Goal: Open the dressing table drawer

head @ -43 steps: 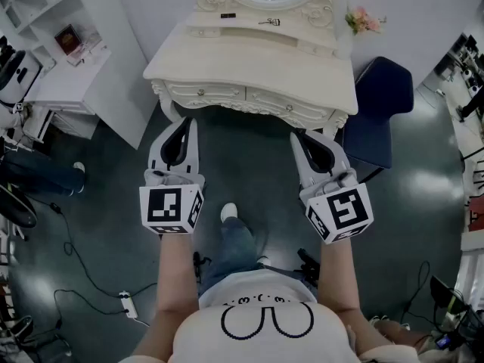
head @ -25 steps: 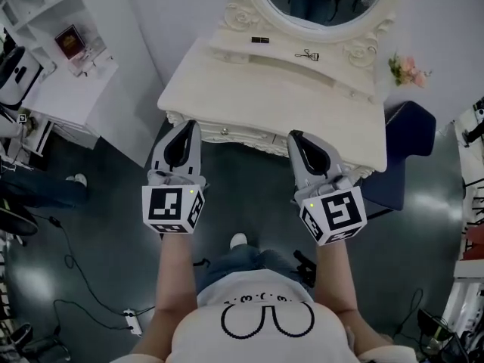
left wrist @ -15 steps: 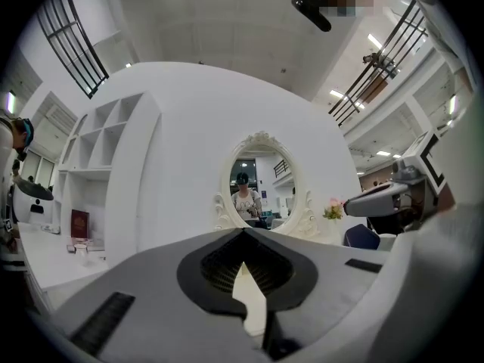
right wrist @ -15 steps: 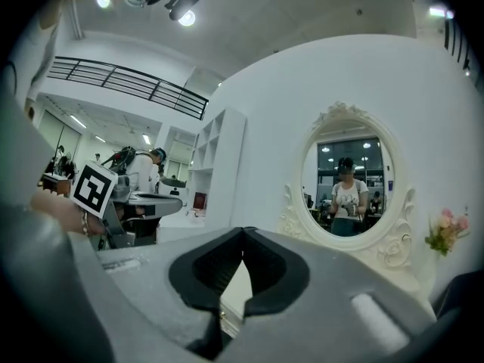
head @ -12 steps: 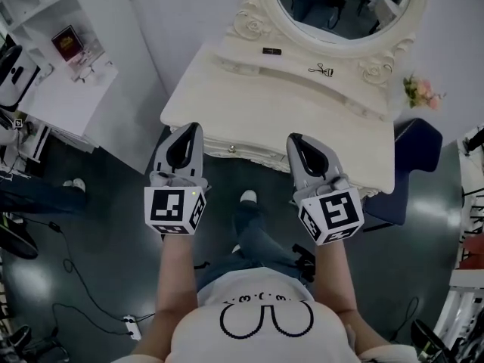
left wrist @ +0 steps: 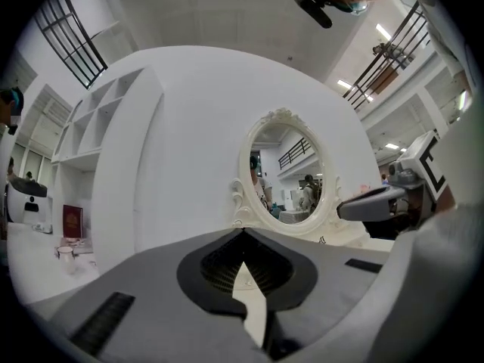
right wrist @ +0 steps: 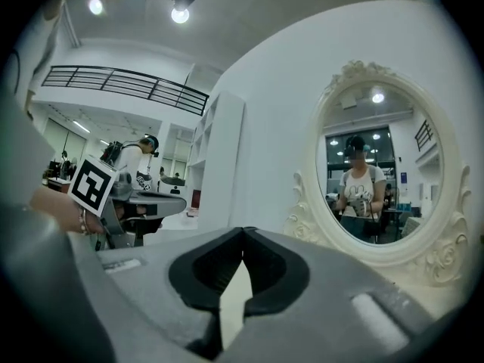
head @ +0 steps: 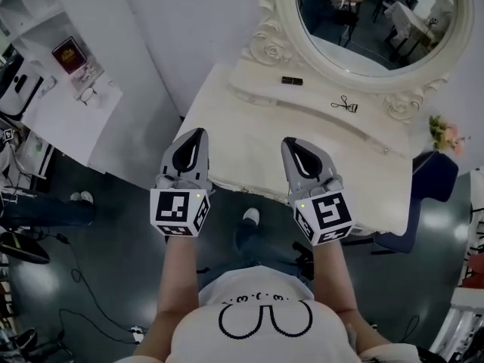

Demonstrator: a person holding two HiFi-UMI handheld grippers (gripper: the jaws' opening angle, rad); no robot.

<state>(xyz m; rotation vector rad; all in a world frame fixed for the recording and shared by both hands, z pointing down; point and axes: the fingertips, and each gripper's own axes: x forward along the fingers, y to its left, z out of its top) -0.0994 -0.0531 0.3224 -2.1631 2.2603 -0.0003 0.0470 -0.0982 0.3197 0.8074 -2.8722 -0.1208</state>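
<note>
The cream dressing table (head: 302,146) with its oval mirror (head: 378,21) stands straight ahead. Its drawer fronts are hidden under the tabletop's front edge in the head view. My left gripper (head: 198,133) is shut and empty, its tips over the table's front left part. My right gripper (head: 288,141) is also shut and empty, over the front edge near the middle. In the left gripper view the jaws (left wrist: 243,231) meet, level and facing the mirror (left wrist: 283,172). The right gripper view shows its jaws (right wrist: 243,229) closed, also facing the mirror (right wrist: 382,176).
On the raised back ledge lie a small dark tube (head: 292,80) and an eyelash curler (head: 344,104). Pink flowers (head: 446,134) sit at the table's right end, above a dark blue chair (head: 431,180). A white shelf unit (head: 68,104) stands left. My shoe (head: 250,217) is below the table's edge.
The person has stepped up to the table. Both shut grippers went from in front of the drawer fronts to over the tabletop's front edge. The drawer fronts have slipped out of sight.
</note>
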